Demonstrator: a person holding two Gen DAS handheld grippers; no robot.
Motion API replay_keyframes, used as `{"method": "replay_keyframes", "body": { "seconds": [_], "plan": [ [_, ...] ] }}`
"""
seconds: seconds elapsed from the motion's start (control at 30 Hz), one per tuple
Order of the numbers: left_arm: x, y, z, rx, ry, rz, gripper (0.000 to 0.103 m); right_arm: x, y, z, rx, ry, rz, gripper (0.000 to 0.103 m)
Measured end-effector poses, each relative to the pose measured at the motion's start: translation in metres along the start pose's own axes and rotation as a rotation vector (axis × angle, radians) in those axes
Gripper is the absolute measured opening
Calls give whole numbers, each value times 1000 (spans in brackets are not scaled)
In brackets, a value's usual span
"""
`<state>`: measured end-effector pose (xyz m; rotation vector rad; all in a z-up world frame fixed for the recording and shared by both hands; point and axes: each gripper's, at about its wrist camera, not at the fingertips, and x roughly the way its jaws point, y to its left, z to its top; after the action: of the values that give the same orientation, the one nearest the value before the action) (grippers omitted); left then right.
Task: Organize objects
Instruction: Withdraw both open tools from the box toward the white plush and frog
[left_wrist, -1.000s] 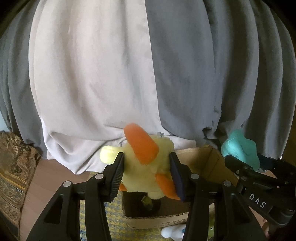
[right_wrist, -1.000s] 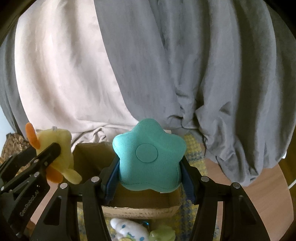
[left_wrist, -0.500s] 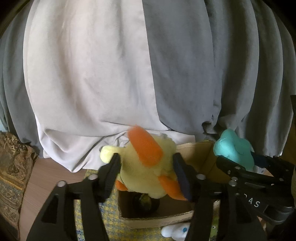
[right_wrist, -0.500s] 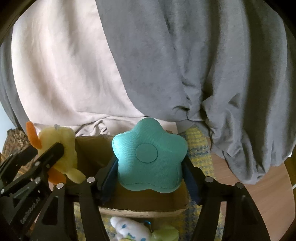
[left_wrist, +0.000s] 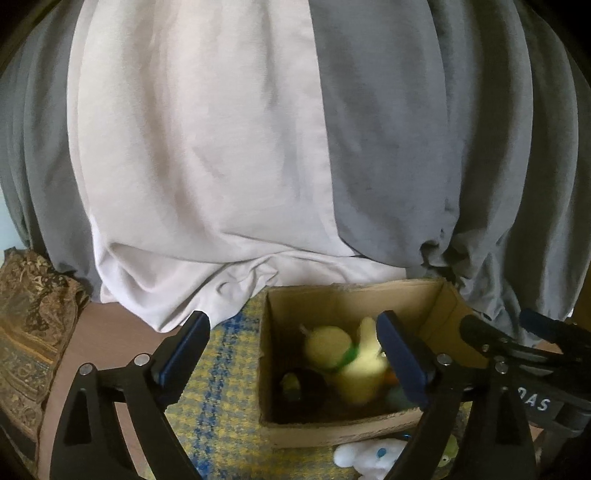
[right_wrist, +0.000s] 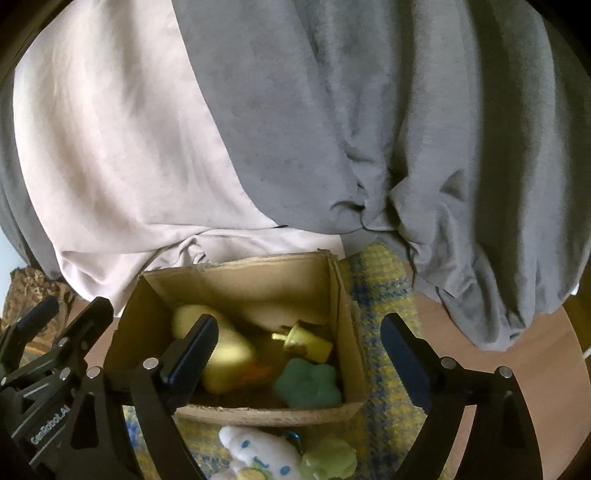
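An open cardboard box (left_wrist: 439, 295) stands on a yellow and blue mat; it also shows in the right wrist view (right_wrist: 236, 269). A yellow duck plush (left_wrist: 347, 358) lies inside it, seen too in the right wrist view (right_wrist: 225, 354). A teal star plush (right_wrist: 308, 384) lies in the box's near right corner. My left gripper (left_wrist: 295, 354) is open and empty above the box's left edge. My right gripper (right_wrist: 299, 354) is open and empty above the box. Each gripper shows at the edge of the other's view.
A small yellow toy (right_wrist: 303, 339) also lies in the box. A white plush (right_wrist: 255, 454) and a light green plush (right_wrist: 328, 461) lie on the mat (left_wrist: 221, 406) in front of the box. Grey and white curtains (left_wrist: 258, 147) hang close behind. A patterned cloth (left_wrist: 26, 325) is at far left.
Both grippers opened. The yellow duck dropped from the left gripper into the box, and the teal star dropped from the right gripper into the box.
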<state>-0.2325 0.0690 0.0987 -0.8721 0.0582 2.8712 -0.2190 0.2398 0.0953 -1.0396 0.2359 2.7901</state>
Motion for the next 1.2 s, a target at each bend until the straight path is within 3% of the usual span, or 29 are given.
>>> {"method": "replay_keyframes", "body": {
  "seconds": [0.47,1.2],
  "plan": [
    [-38,7,-19,-13,-53,63,102,-33,0,-23,-23,-54,-36,93],
    [-84,-4,-73,-18,-73,103,103,-68,-20,-76,-24,-70,-64,94]
  ]
}}
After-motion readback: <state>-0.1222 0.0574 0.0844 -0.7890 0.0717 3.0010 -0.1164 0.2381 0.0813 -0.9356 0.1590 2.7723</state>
